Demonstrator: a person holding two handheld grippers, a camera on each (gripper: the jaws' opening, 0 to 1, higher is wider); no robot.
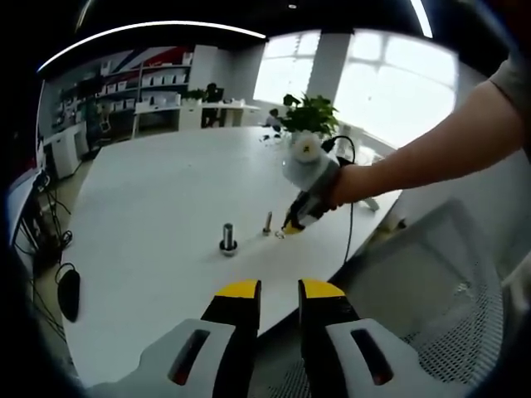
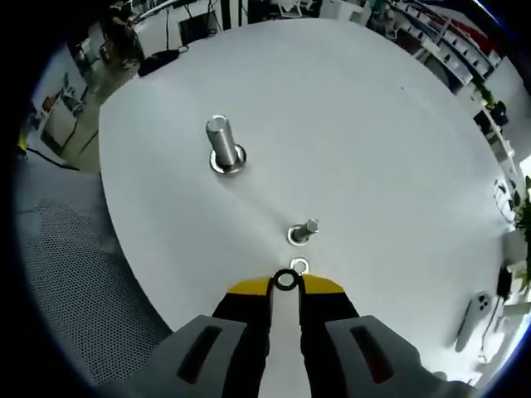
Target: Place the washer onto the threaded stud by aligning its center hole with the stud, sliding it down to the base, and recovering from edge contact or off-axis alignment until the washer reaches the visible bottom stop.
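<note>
On the white round table (image 2: 365, 124) stand a large threaded stud (image 2: 222, 141) with a ring at its base and a smaller stud (image 2: 304, 231), also ringed at the foot. My right gripper (image 2: 286, 283) is shut on a small steel washer (image 2: 286, 280), pinched between its yellow tips just short of the small stud. Another washer (image 2: 299, 266) lies flat on the table right beyond the tips. In the left gripper view, a hand holds the right gripper (image 1: 292, 225) beside the small stud (image 1: 267, 222); the large stud (image 1: 228, 239) stands left of it. My left gripper (image 1: 280, 292) hovers open over the near edge, holding nothing.
A grey mesh chair (image 1: 465, 282) sits off the table edge by the left gripper. A potted plant (image 1: 311, 116) and a cable (image 1: 348, 224) are at the far side. A black mouse (image 1: 69, 294) lies at the left rim. A white handset (image 2: 471, 319) lies far right.
</note>
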